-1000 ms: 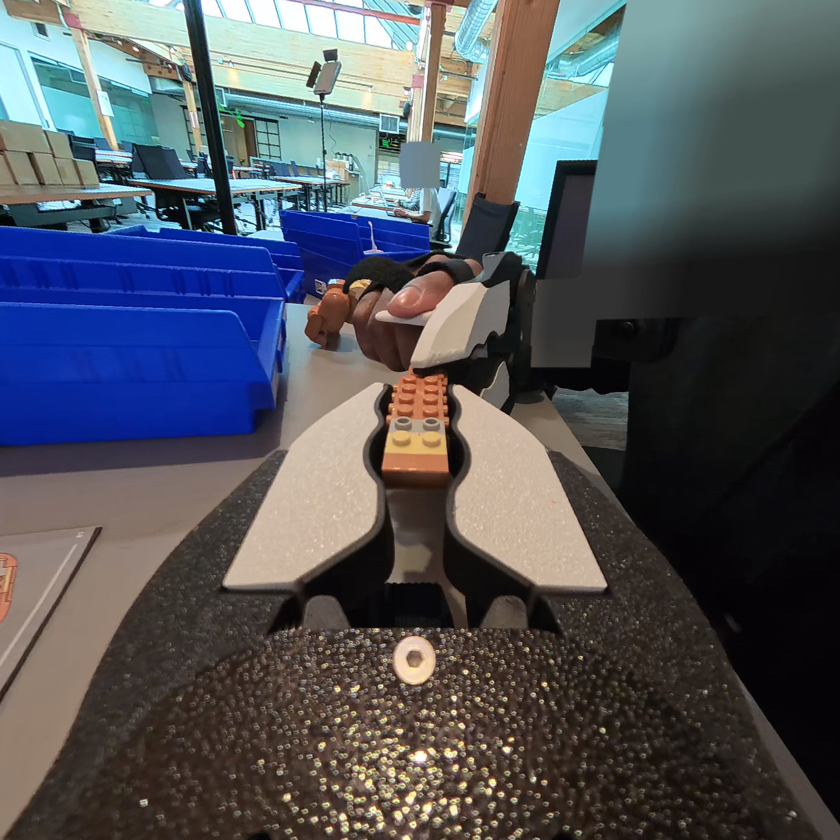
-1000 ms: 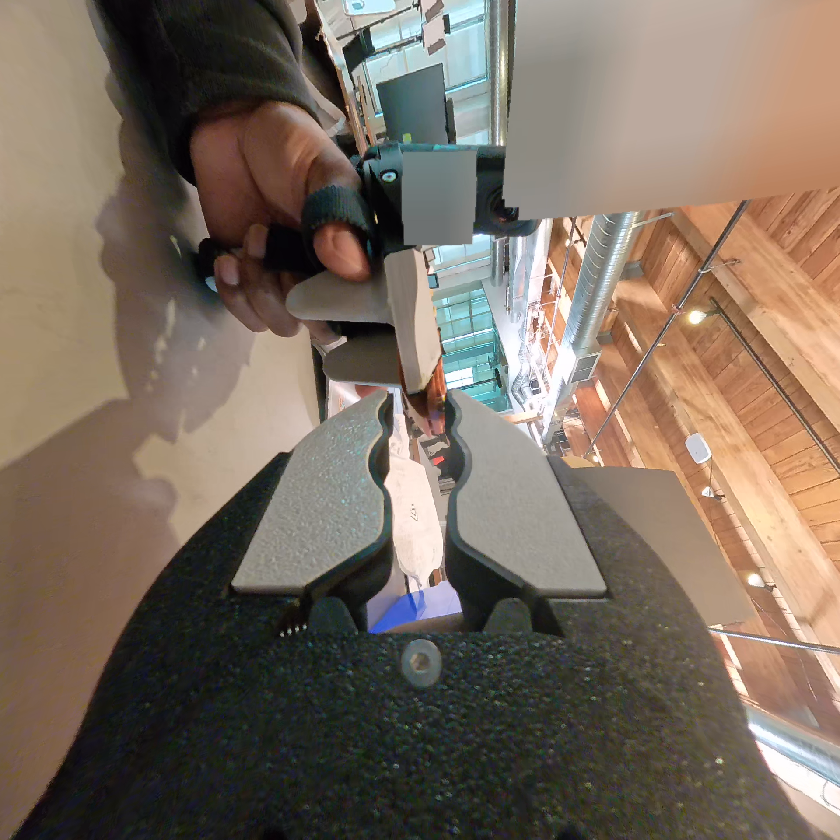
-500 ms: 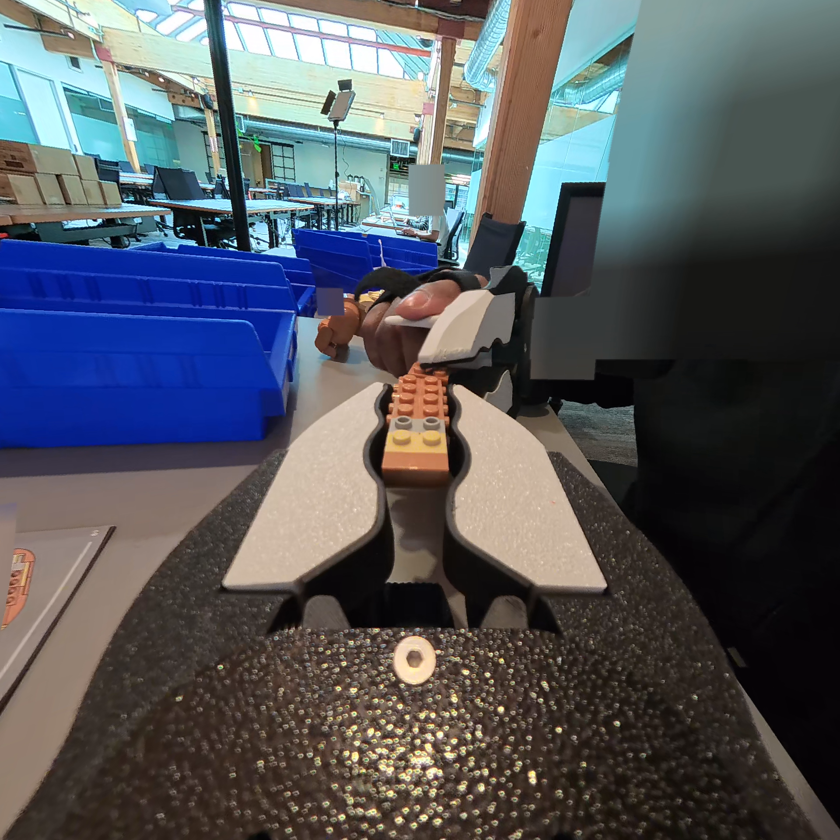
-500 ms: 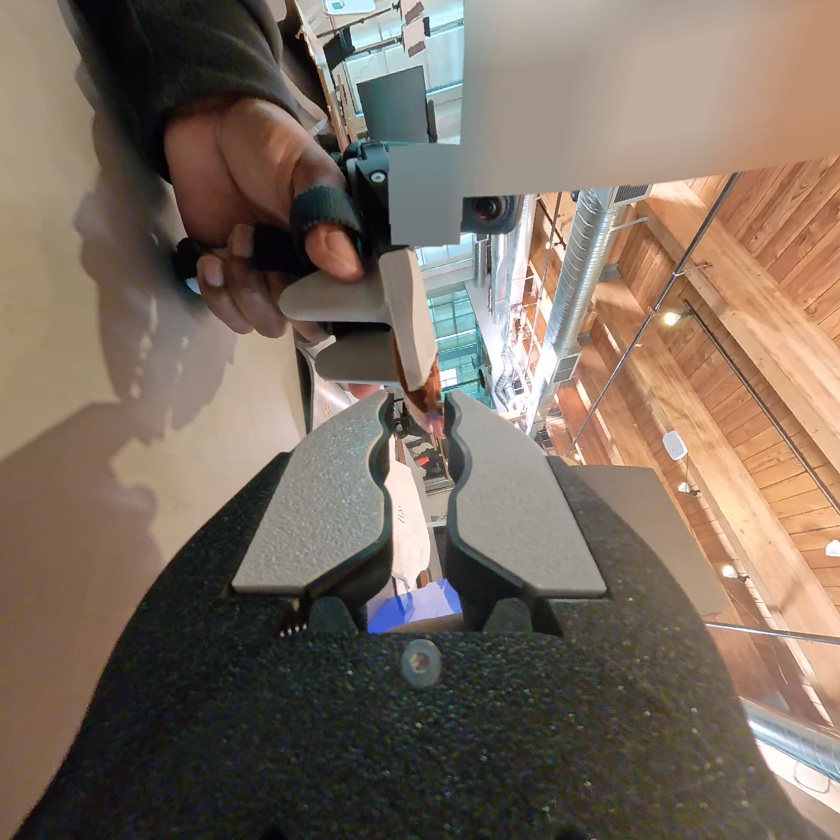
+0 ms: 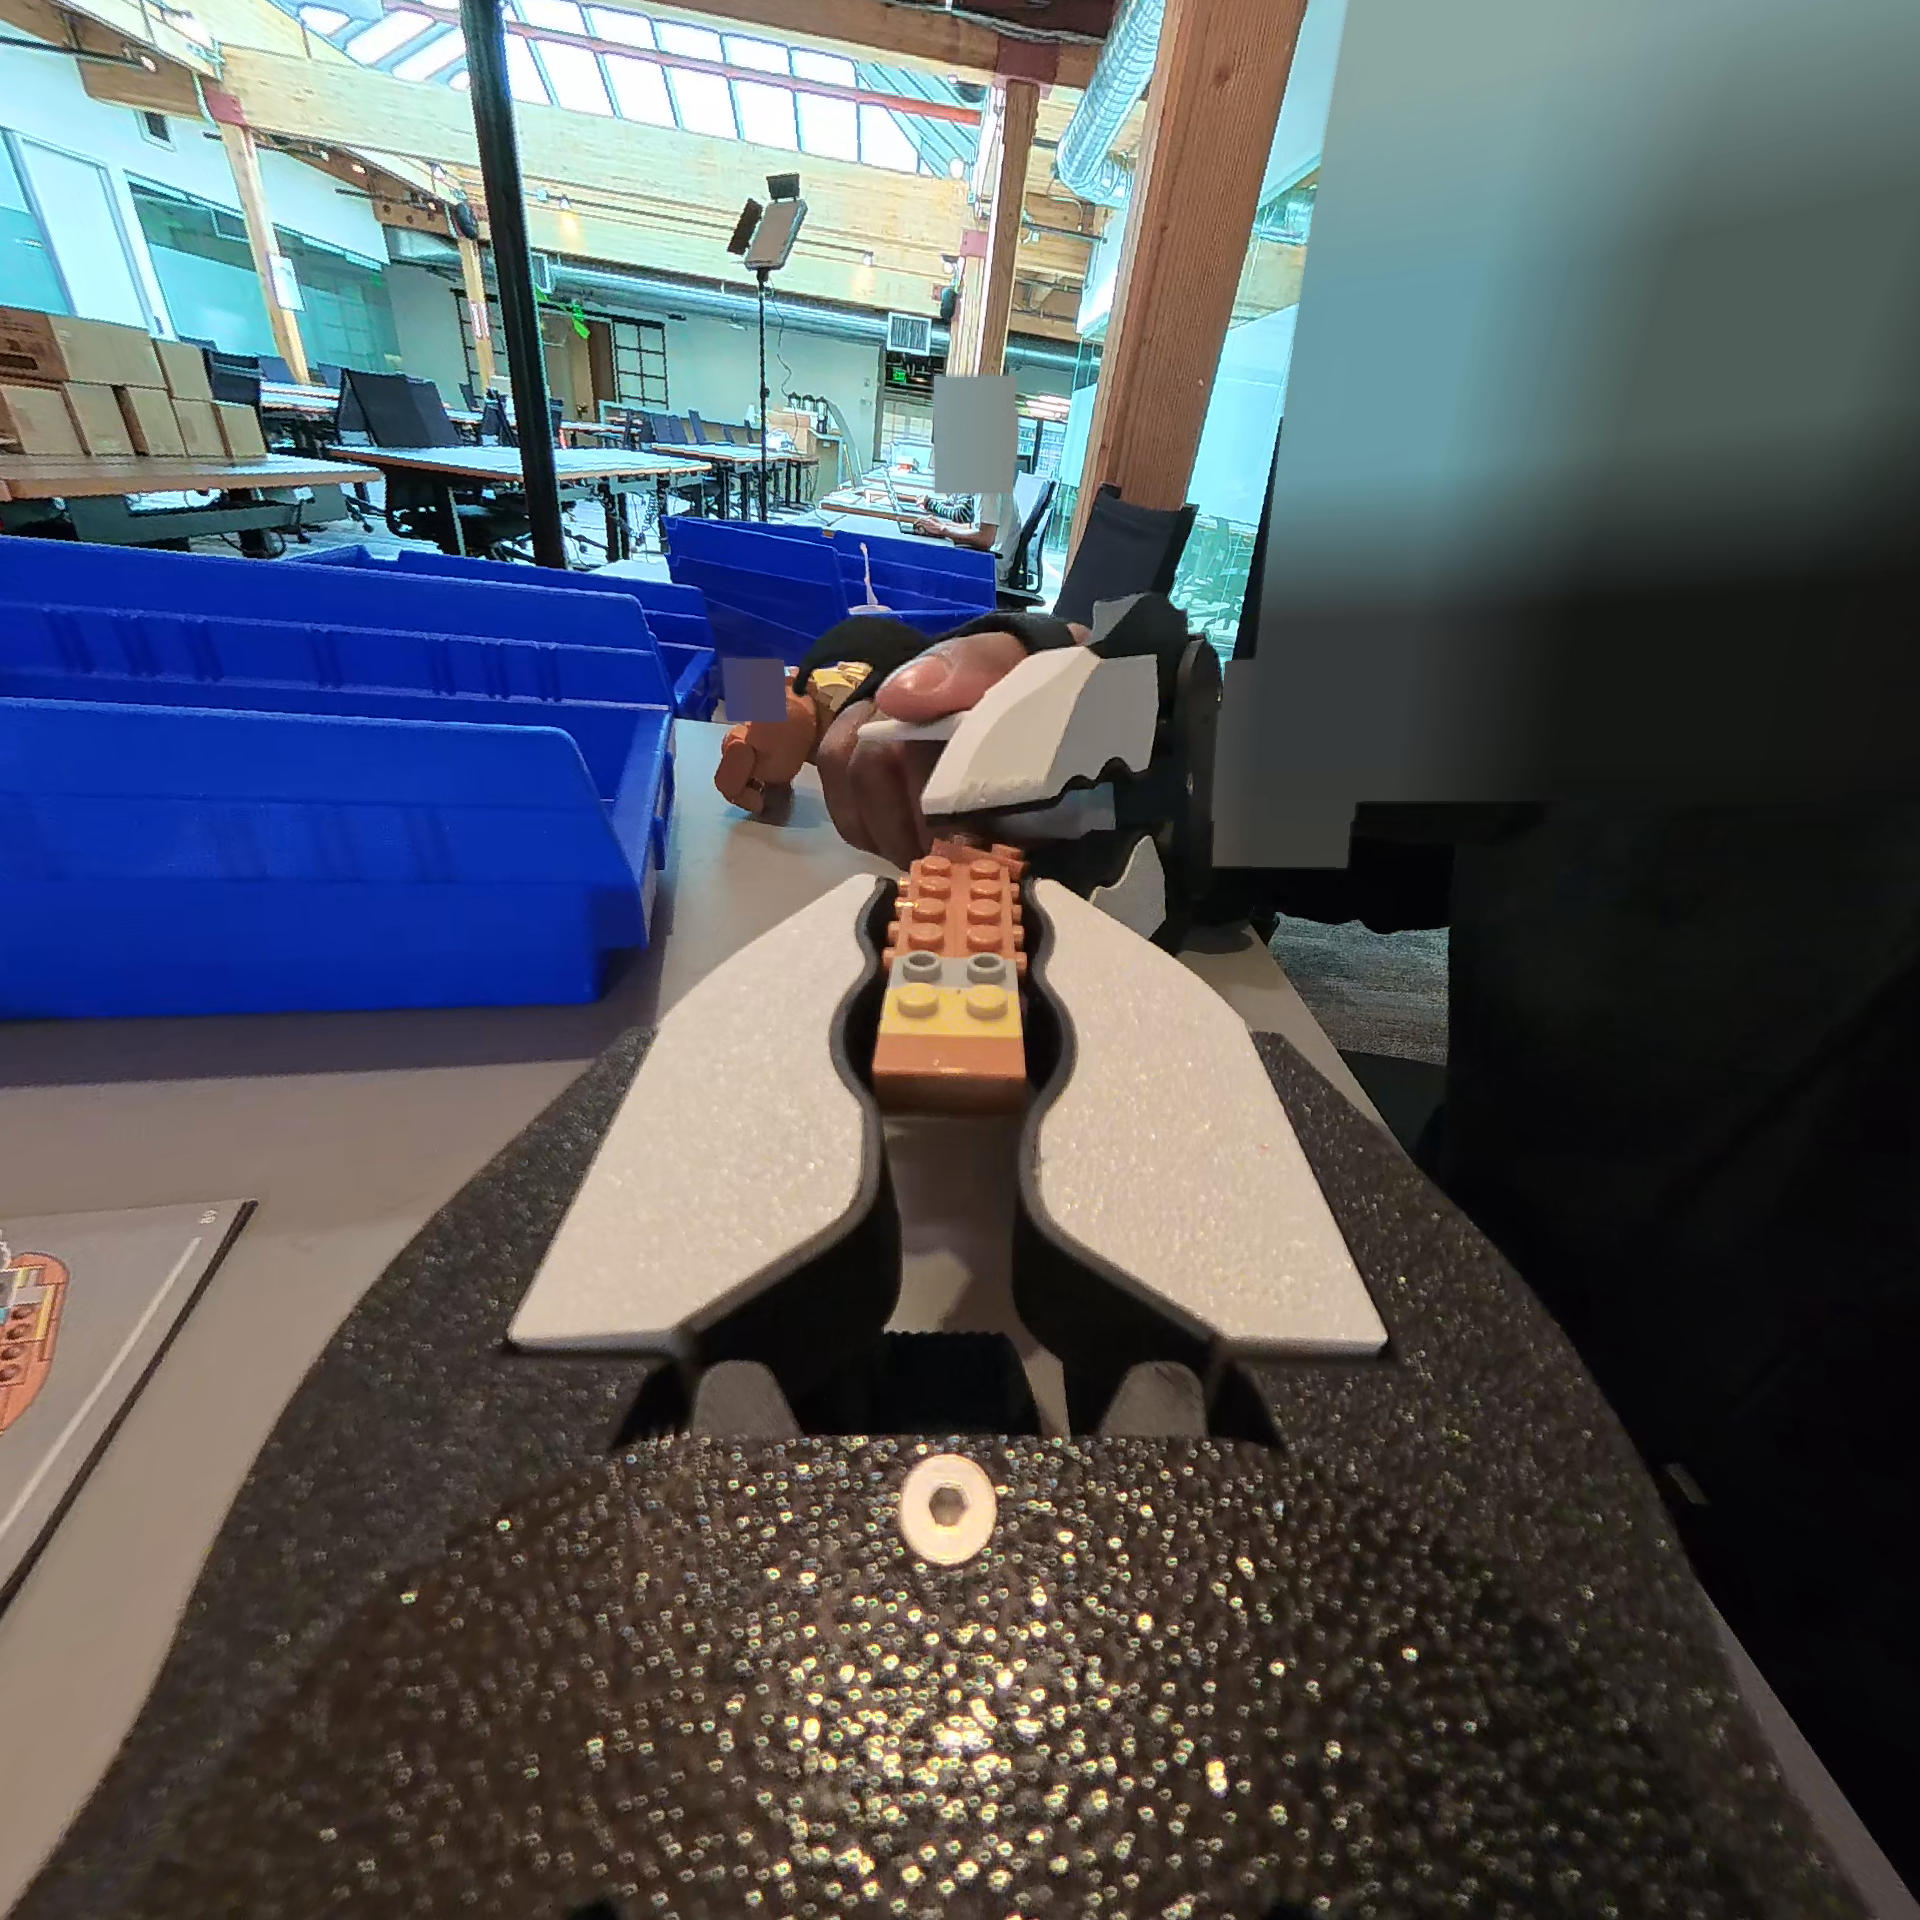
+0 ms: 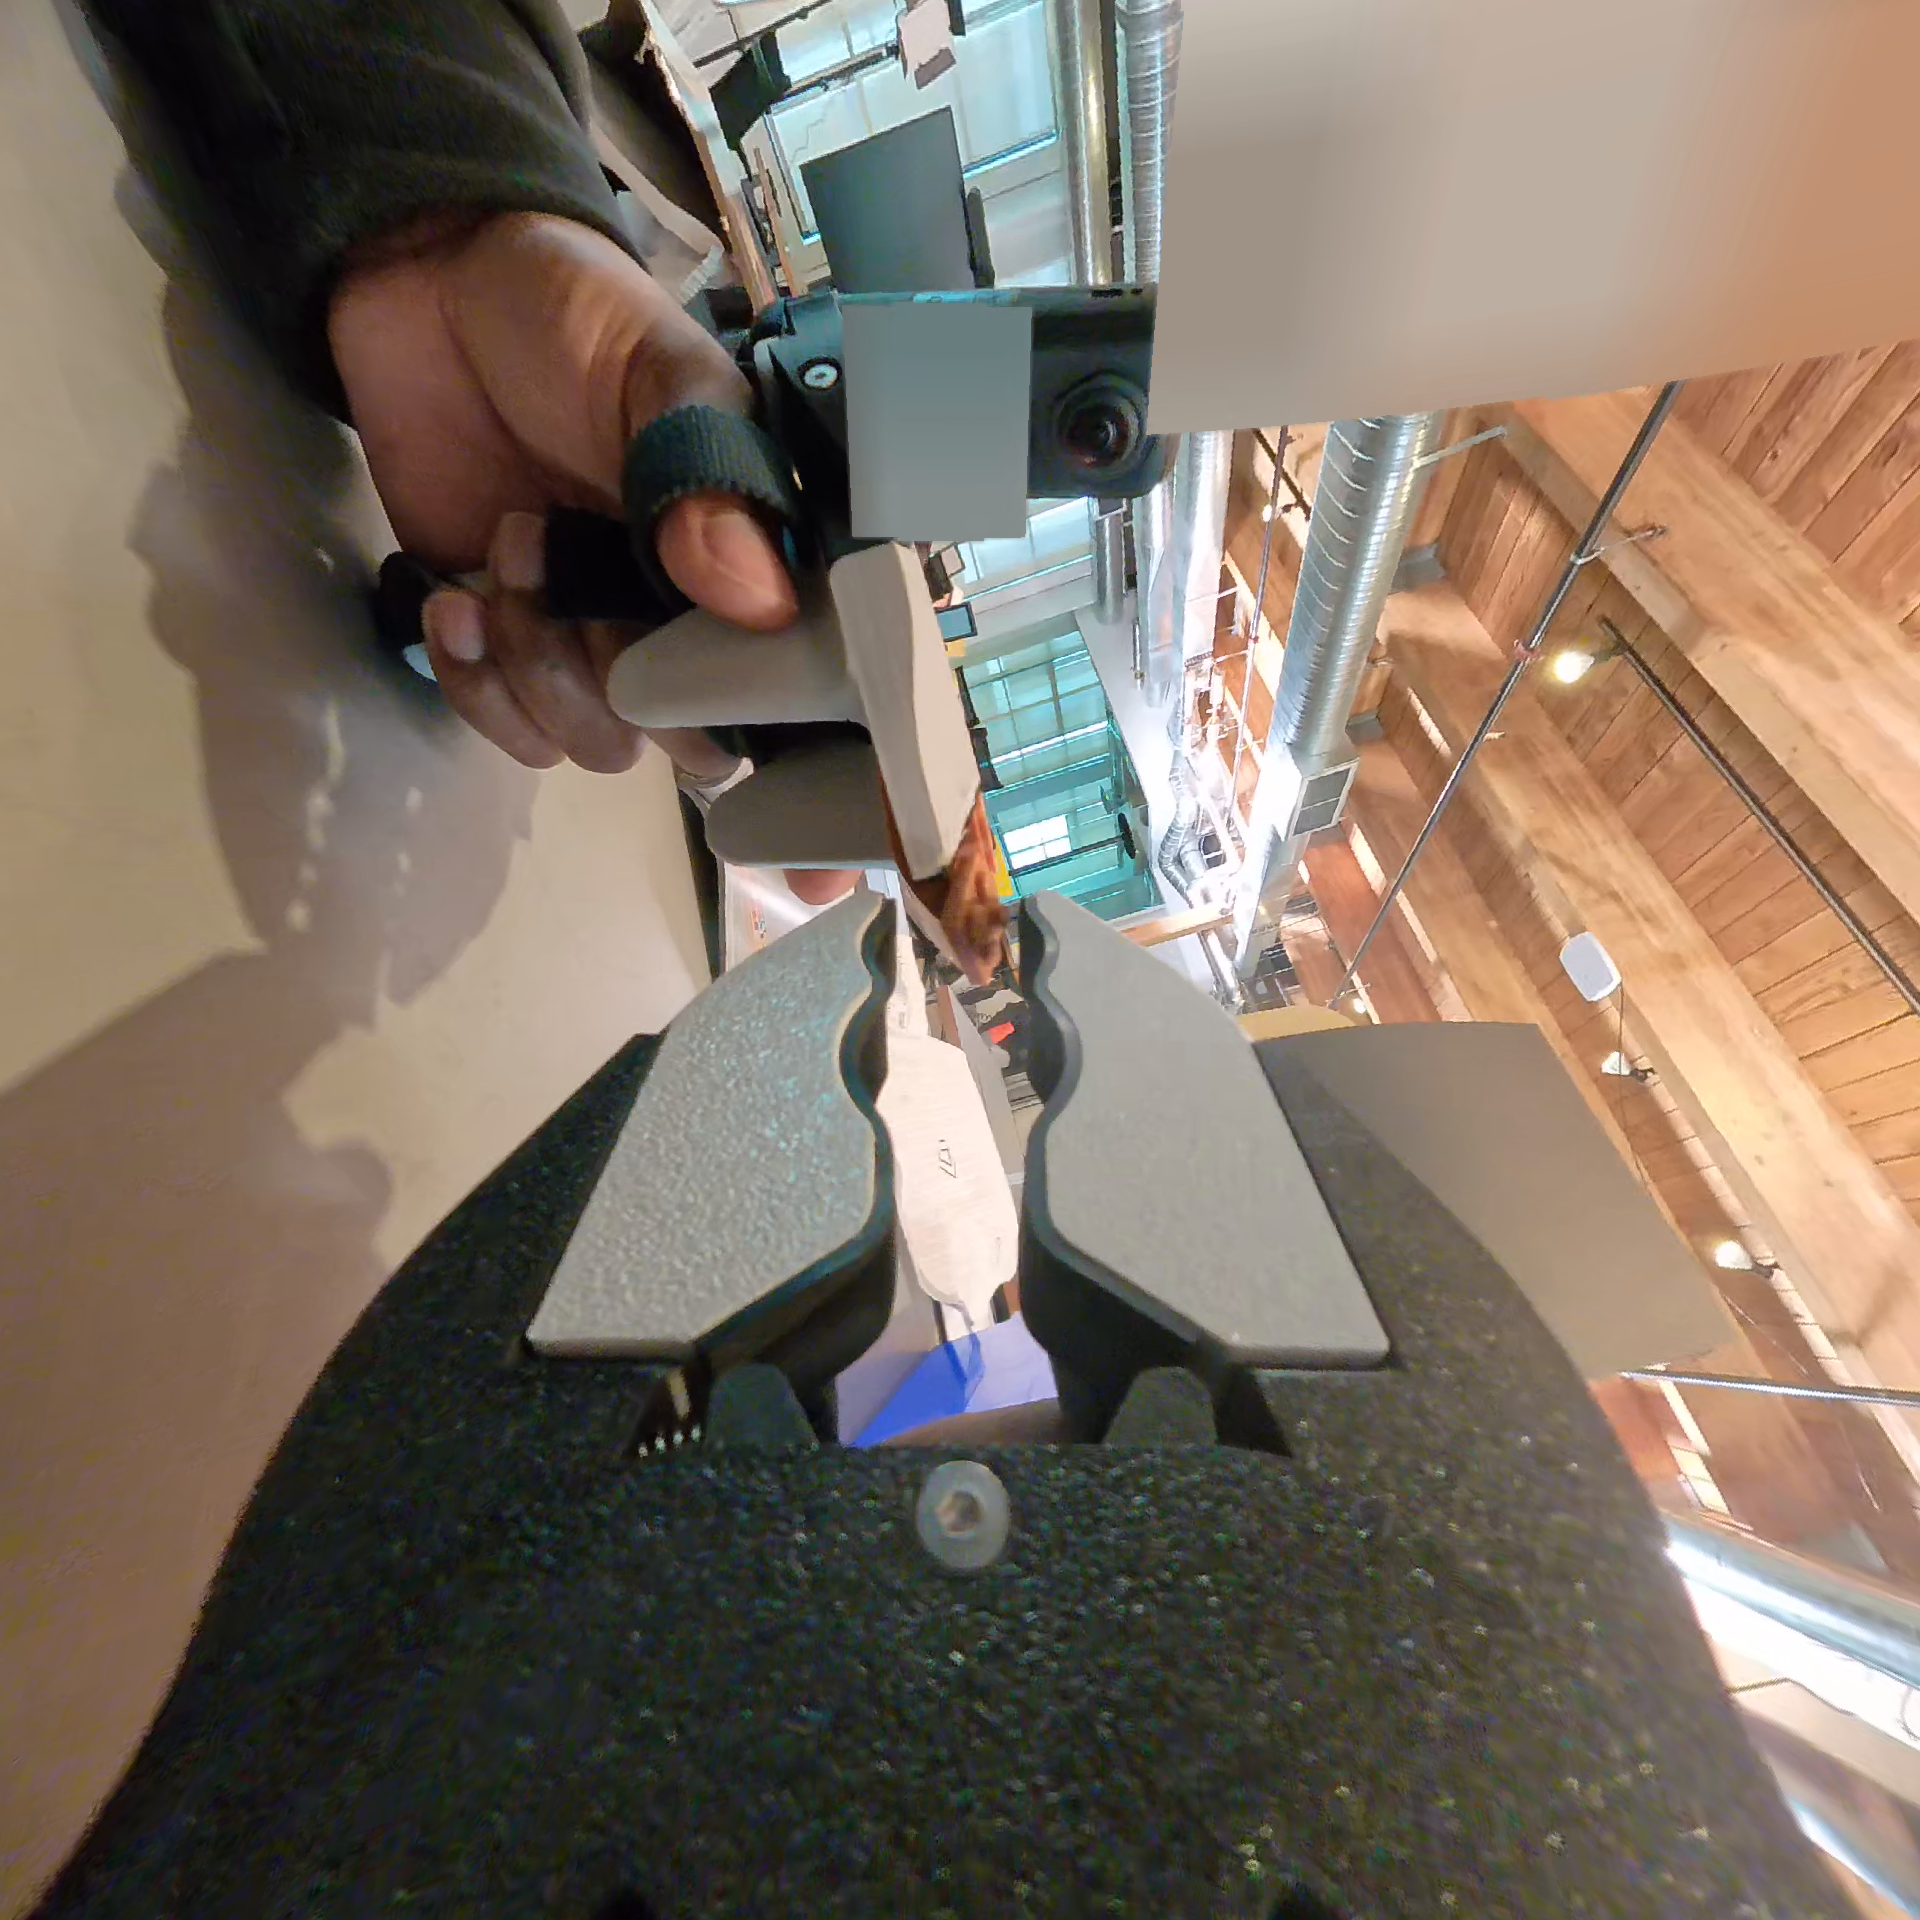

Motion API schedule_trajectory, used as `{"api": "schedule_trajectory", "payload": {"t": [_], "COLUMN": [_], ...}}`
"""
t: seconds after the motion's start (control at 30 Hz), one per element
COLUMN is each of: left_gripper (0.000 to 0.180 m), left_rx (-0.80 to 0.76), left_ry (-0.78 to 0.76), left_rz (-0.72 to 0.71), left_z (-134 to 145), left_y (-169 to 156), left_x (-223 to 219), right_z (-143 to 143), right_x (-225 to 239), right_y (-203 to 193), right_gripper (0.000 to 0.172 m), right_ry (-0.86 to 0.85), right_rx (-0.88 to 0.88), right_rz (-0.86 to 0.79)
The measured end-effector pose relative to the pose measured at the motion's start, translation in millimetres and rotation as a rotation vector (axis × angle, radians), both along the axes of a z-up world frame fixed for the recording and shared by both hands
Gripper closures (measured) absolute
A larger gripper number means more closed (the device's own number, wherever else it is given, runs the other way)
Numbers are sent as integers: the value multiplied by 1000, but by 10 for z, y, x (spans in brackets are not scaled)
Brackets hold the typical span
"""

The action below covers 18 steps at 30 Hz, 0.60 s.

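Bright skylight daylight above me, glints on my black mount [image 5: 935, 1714], fisheye-bent edges, soft hand shadow on table [image 6: 156, 935]

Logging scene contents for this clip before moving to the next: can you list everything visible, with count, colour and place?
brick assembly: one, orange with grey and yellow bricks, clamped between the left gripper's pads
toy figure: one, orange-brown, on the table behind the assembly
bins: several, blue, left on the table
booklet: one, grey, near left edge
table: one, grey
left gripper: shut on the assembly
right gripper: jaws apart, tips at the assembly's far end
hand: holds the left gripper
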State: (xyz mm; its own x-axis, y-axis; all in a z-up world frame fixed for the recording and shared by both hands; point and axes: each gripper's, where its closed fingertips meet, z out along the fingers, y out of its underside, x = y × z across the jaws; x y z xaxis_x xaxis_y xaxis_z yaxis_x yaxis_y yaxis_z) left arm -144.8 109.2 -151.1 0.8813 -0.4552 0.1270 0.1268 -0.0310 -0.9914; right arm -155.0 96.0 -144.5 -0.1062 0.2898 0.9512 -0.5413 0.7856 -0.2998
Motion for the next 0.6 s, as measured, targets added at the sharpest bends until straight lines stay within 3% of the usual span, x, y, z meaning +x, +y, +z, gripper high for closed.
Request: {"api": "schedule_trajectory", "payload": {"t": [0.6], "left_gripper": [159], "left_rx": [-19], "left_ry": [2], "left_rz": [-71], "left_z": [-22], "left_y": [-24], "left_x": [92], "right_z": [-37], "right_x": [38], "right_y": [-32], "right_gripper": [154], "right_ry": [-31], "right_rx": [27], "right_rz": [52]}}
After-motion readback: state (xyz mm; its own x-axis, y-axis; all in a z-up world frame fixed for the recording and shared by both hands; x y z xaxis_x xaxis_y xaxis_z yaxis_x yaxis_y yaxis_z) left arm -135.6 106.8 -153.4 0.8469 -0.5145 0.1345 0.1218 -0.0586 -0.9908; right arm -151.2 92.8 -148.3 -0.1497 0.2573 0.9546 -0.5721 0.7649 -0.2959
